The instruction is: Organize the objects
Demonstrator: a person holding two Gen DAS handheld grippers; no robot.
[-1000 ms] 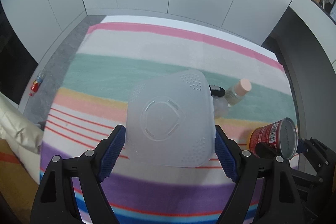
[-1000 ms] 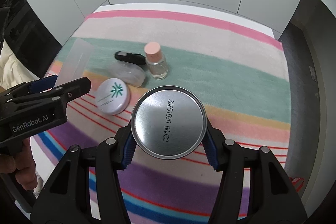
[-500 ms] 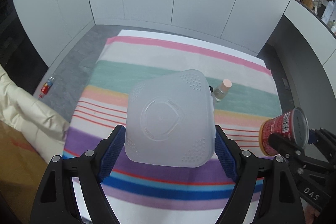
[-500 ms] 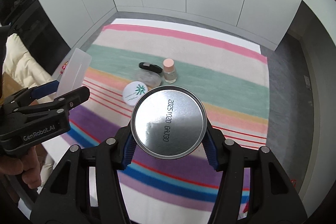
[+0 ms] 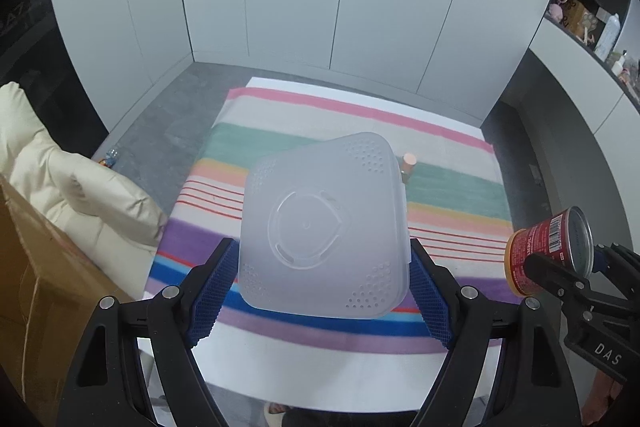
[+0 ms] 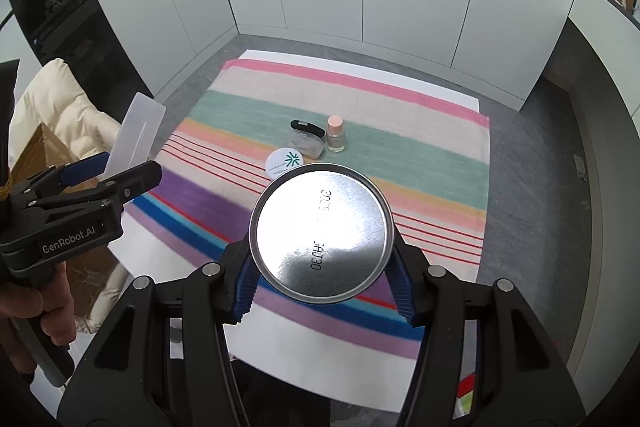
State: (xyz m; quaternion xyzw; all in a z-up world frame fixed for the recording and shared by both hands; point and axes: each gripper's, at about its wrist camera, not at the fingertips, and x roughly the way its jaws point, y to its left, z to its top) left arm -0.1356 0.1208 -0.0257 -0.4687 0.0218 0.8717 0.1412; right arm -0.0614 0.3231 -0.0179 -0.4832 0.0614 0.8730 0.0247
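My left gripper [image 5: 322, 267] is shut on a translucent white plastic container [image 5: 324, 227], whose underside faces the camera, high above the striped rug [image 5: 288, 131]. My right gripper [image 6: 320, 259] is shut on a red can [image 6: 320, 231], its silver end turned to the lens. The left wrist view shows that can [image 5: 536, 247] at the right edge. The right wrist view shows the left gripper [image 6: 130, 165] and the container [image 6: 140, 135] at the left. A white round tin [image 6: 285, 161], a clear case [image 6: 306, 143], a black item [image 6: 306, 127] and a pink-capped bottle [image 6: 335, 135] lie on the rug.
A cream padded cushion [image 5: 60, 179] and a cardboard box [image 5: 24, 287] stand left of the rug. A small bottle [image 5: 110, 157] lies on the grey floor. White cabinet doors [image 5: 320, 7] close off the back; shelves [image 5: 580, 15] hang at the right. A hand [image 6: 24, 307] holds the left gripper.
Both grippers have risen well above the rug, each keeping its object. The rug and the things on it now look smaller and farther away.
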